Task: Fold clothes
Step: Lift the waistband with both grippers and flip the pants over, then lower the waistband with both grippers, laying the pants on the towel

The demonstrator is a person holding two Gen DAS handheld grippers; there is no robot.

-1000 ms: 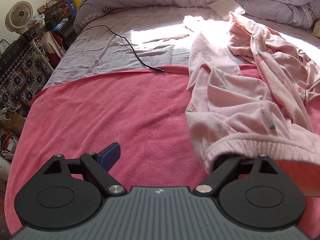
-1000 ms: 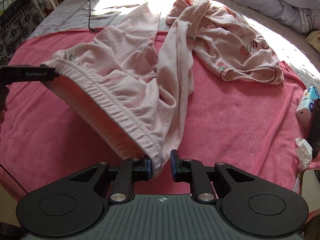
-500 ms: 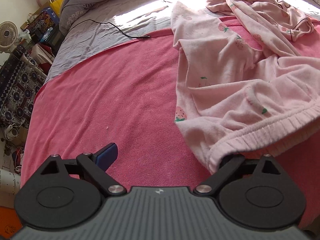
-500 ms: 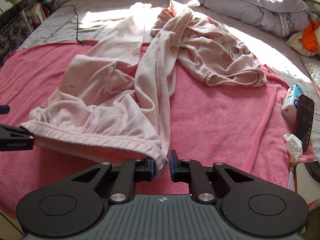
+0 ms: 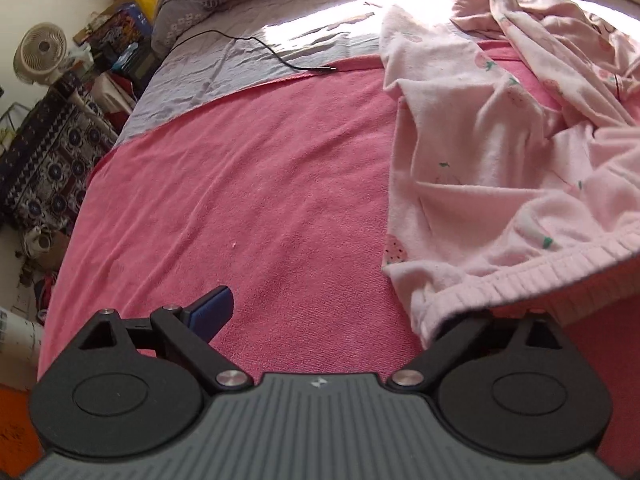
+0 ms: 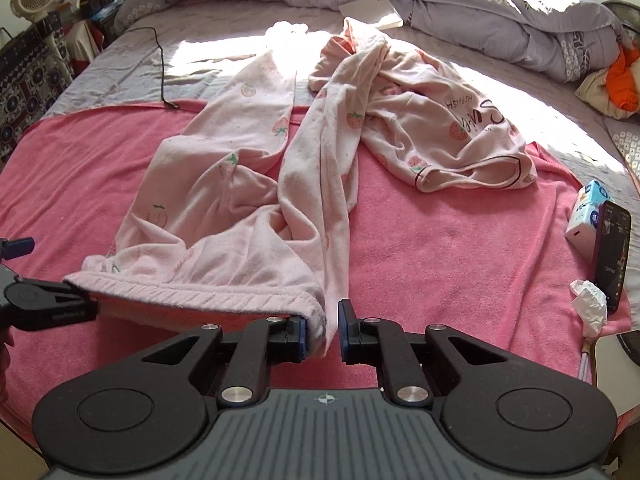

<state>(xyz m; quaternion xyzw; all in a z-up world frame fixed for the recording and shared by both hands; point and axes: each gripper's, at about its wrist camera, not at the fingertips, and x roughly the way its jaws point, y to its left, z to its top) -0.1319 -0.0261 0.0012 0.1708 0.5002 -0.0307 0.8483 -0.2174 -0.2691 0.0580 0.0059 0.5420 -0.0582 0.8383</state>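
**Pyjama trousers held by the waistband at the bed's near edge**

My right hand-held gripper (image 6: 323,320) has just been closing and is clenched on one end of the waistband (image 6: 200,290) of the pink pyjama trousers (image 6: 240,208). My left hand-held gripper (image 5: 336,308) has just been opening and stands released, spread wide. The waistband's other end is draped over one of its fingers and the blue pad (image 5: 212,312) of the other is bare.

The trousers lie on the pink towel (image 6: 440,248), their legs running toward the far edge of the bed. One leg crosses onto the crumpled pyjama top (image 6: 452,132).

A black cable (image 6: 160,64) ends just beside the other leg. At the bed's right edge a phone (image 6: 612,256) leans on a tissue pack (image 6: 584,216), with a crumpled tissue (image 6: 588,304) beside them. A grey duvet (image 6: 440,0) is heaped along the far edge.
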